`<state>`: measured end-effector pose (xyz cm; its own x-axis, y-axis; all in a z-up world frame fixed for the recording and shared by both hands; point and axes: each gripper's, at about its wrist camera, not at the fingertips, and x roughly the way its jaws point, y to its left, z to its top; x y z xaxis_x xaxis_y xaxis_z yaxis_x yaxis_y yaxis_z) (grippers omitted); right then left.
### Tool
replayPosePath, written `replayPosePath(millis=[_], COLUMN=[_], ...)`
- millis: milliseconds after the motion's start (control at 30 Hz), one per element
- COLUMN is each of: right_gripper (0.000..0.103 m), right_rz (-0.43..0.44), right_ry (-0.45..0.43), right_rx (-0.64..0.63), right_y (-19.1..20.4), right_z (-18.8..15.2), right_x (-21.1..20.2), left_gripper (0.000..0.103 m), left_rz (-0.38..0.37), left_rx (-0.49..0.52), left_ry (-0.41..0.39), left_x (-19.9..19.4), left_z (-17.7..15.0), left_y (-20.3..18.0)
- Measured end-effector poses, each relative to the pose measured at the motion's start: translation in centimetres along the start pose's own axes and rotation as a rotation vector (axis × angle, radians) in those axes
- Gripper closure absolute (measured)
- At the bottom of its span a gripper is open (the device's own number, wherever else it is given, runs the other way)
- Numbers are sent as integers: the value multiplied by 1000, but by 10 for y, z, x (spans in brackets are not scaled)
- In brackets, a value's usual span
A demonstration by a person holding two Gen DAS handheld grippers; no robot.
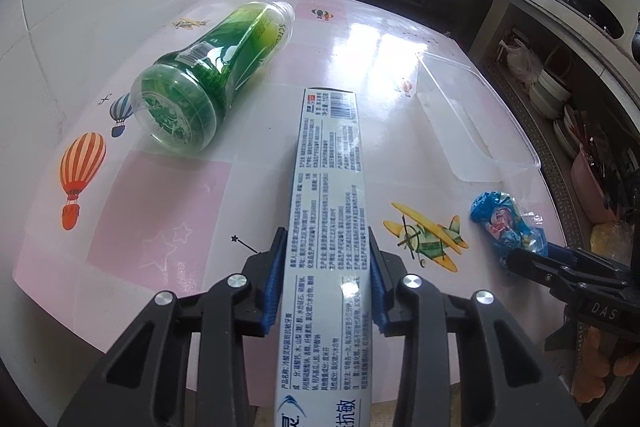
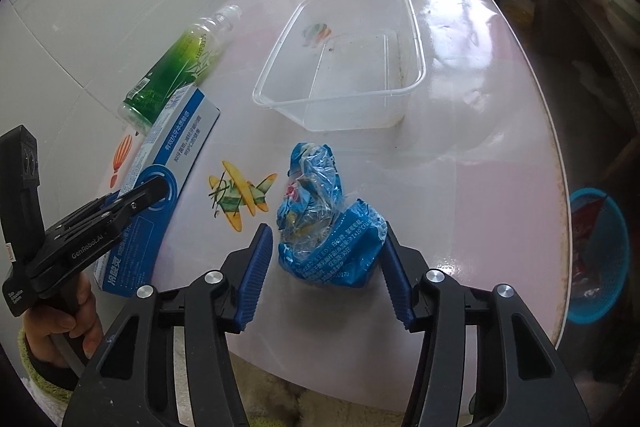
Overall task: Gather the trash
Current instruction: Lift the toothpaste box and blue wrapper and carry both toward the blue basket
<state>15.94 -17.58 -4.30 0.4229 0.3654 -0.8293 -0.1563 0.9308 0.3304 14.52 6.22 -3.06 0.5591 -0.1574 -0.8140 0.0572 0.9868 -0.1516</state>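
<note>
A long white and blue toothpaste box (image 1: 332, 163) lies on the pink table and runs away from me between my left gripper's (image 1: 326, 239) blue pads, which press on both its sides. In the right wrist view that same left gripper (image 2: 150, 193) clamps the box (image 2: 180, 139) partway along its length. A crumpled blue plastic wrapper (image 2: 332, 227) sits between the fingers of my right gripper (image 2: 326, 231). The right pad touches it; a small gap shows at the left pad. A green empty bottle (image 1: 208, 75) lies on its side beyond the box.
A clear plastic container (image 2: 352, 111) stands upright behind the wrapper. The table's (image 2: 480, 167) rounded edge is close on the right. Below it, a blue basket (image 2: 600, 259) with some trash stands on the floor. A tiled wall bounds the left. A hand (image 2: 60, 323) holds the left gripper.
</note>
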Motion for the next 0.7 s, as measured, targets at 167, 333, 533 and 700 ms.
replayPosePath(millis=[167, 333, 533, 700], right_gripper=[67, 71, 73, 74], right_rz=[24, 53, 59, 58], right_ry=[-3, -8, -26, -37], right_rx=[26, 69, 77, 68], right_y=[-7, -15, -18, -15], right_z=[-1, -1, -4, -6], right_x=[-4, -8, -18, -23], left_gripper=[70, 70, 70, 70], left_rz=[-8, -28, -53, -86], left_rx=[-16, -21, -23, -21], left_ry=[-20, -43, -80, -126], left_x=[-6, -15, -32, -51], left_z=[-3, -1, 2, 6], left_y=[3, 1, -1, -7])
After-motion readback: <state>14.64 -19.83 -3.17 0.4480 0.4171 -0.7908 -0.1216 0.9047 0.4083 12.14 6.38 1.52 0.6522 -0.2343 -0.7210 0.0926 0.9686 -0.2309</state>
